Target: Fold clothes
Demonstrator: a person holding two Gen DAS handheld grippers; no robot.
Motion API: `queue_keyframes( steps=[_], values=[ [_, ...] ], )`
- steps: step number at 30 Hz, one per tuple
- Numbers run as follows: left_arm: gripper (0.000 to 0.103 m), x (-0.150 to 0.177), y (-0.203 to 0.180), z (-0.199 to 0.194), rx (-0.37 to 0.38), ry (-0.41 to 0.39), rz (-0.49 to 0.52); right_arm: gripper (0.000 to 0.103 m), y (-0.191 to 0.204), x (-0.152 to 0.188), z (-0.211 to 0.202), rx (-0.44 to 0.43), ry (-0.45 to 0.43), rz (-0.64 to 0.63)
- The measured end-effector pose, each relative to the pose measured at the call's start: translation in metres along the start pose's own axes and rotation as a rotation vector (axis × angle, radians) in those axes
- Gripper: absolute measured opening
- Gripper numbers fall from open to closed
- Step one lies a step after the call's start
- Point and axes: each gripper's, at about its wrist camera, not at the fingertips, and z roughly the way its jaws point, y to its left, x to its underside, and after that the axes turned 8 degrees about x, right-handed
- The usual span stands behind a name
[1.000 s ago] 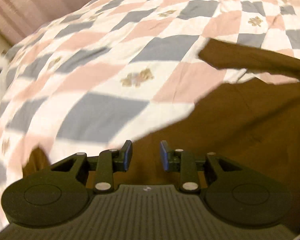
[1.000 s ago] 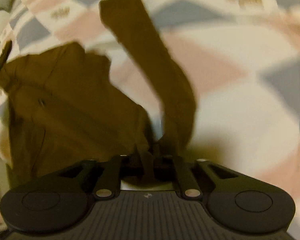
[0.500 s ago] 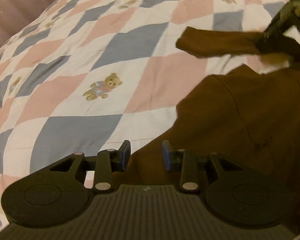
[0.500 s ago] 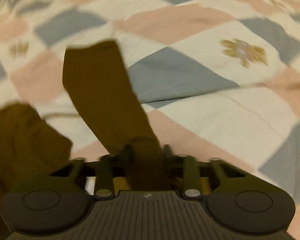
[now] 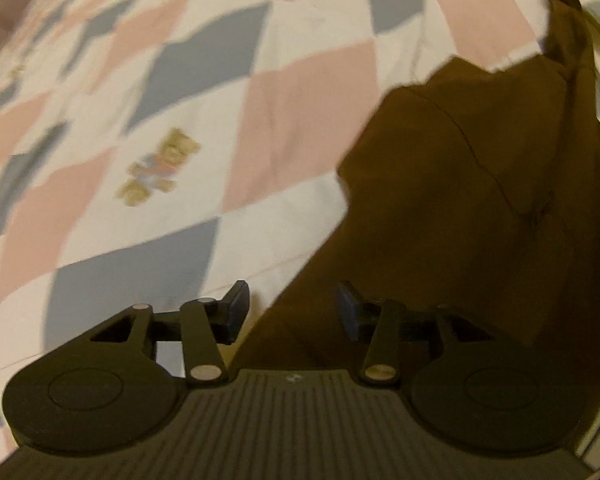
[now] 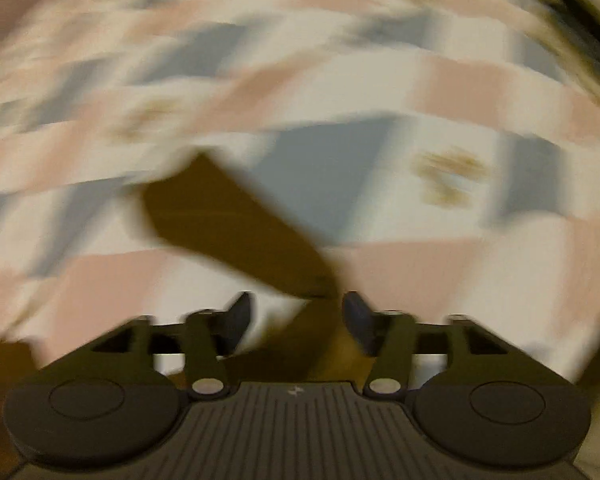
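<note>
A dark brown cloth garment (image 5: 479,200) is seen spread over a quilted bed cover checked in pink, grey and white (image 5: 180,100), filling the right and near part of the left wrist view, with a long narrow part of it, probably a sleeve, stretched away at the far right. The left gripper (image 5: 290,312) is held with its jaws wide apart above the garment's near left edge, nothing between them. In the badly blurred right wrist view, the right gripper (image 6: 296,316) is likewise spread wide over the sleeve (image 6: 228,224), whose near end lies between the jaws; whether it is touched cannot be told. The garment is judged not yet folded flat. For a clean fold, the sleeve should be laid straight and the edge gripped close to a corner, so that no wrinkles are trapped.
</note>
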Motion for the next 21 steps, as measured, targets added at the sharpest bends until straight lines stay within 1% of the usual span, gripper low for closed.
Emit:
queue_keyframes(
  steps=[1,2,4,7,9,10,12,14,15,17,18,20,21],
  values=[
    [0.046,-0.001,0.003,0.005,0.018,0.013,0.013,0.082,0.011,0.002,-0.003,-0.084,-0.007,-0.050],
    [0.046,-0.001,0.006,0.010,0.037,0.027,0.026,0.079,0.033,0.002,0.002,-0.175,0.025,-0.116],
    [0.047,0.000,0.007,0.019,0.060,0.048,0.052,0.080,0.075,0.003,0.014,-0.351,0.089,-0.250],
    [0.047,0.006,0.004,0.028,0.069,0.060,0.081,0.079,0.131,0.012,0.040,-0.463,0.186,-0.509],
    [0.048,0.009,0.004,0.028,0.069,0.053,0.080,0.069,0.156,0.023,0.058,-0.462,0.250,-0.654],
    [0.051,0.011,0.002,0.028,0.064,0.051,0.091,0.069,0.159,0.027,0.068,-0.448,0.264,-0.691],
    [0.058,0.015,-0.001,0.029,0.061,0.061,0.118,0.069,0.157,0.030,0.079,-0.471,0.304,-0.700],
    [0.058,0.018,-0.005,0.030,0.048,0.060,0.153,0.069,0.148,0.030,0.083,-0.499,0.330,-0.680],
    [0.058,0.020,-0.006,0.031,0.045,0.058,0.156,0.067,0.144,0.030,0.084,-0.514,0.345,-0.680],
    [0.058,0.019,-0.008,0.035,0.035,0.061,0.165,0.064,0.141,0.030,0.087,-0.514,0.353,-0.691],
    [0.057,0.019,-0.009,0.037,0.030,0.063,0.170,0.064,0.140,0.031,0.087,-0.517,0.355,-0.685],
    [0.050,0.019,-0.011,0.037,0.028,0.064,0.188,0.064,0.137,0.033,0.089,-0.532,0.361,-0.656],
    [0.041,0.016,-0.007,0.036,0.037,0.061,0.168,0.065,0.134,0.034,0.089,-0.543,0.365,-0.634]
  ],
)
